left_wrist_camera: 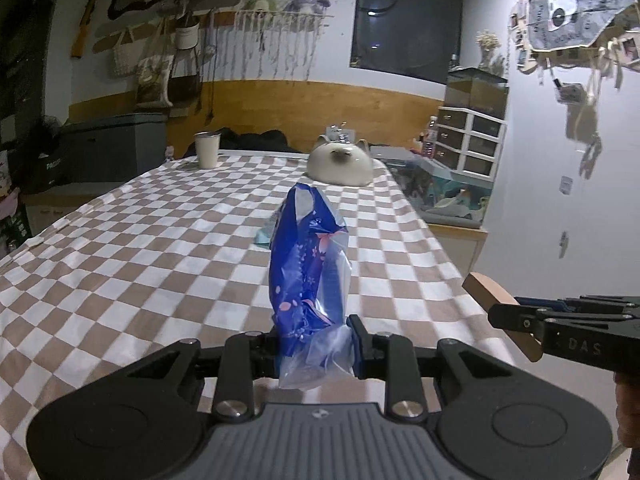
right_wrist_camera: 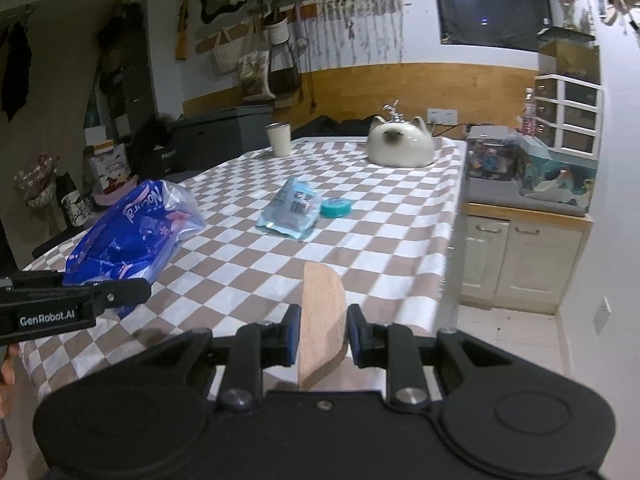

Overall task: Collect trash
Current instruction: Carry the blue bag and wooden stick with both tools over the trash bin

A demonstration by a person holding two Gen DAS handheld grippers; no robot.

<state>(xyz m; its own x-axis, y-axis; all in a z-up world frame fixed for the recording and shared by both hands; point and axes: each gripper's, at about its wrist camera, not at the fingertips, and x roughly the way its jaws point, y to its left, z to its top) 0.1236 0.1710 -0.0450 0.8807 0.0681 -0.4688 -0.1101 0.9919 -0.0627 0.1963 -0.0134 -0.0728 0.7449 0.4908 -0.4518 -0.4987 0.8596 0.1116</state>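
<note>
Black claws (left_wrist_camera: 316, 340) (right_wrist_camera: 323, 332), blue pads, silver screws; white "GenRobot.AI" and "DAS" lettering.

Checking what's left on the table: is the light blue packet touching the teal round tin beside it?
Cannot tell. In the right wrist view the light blue packet and the teal round tin meet edge to edge, with no plain gap or contact showing.

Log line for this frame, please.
left tool: shut on blue plastic bag | right tool: shut on wooden piece | on checkered table: teal packet

The left gripper (left_wrist_camera: 316, 340) pinches a blue plastic bag (left_wrist_camera: 308, 264) upright above the checkered tablecloth (left_wrist_camera: 160, 248).
</note>
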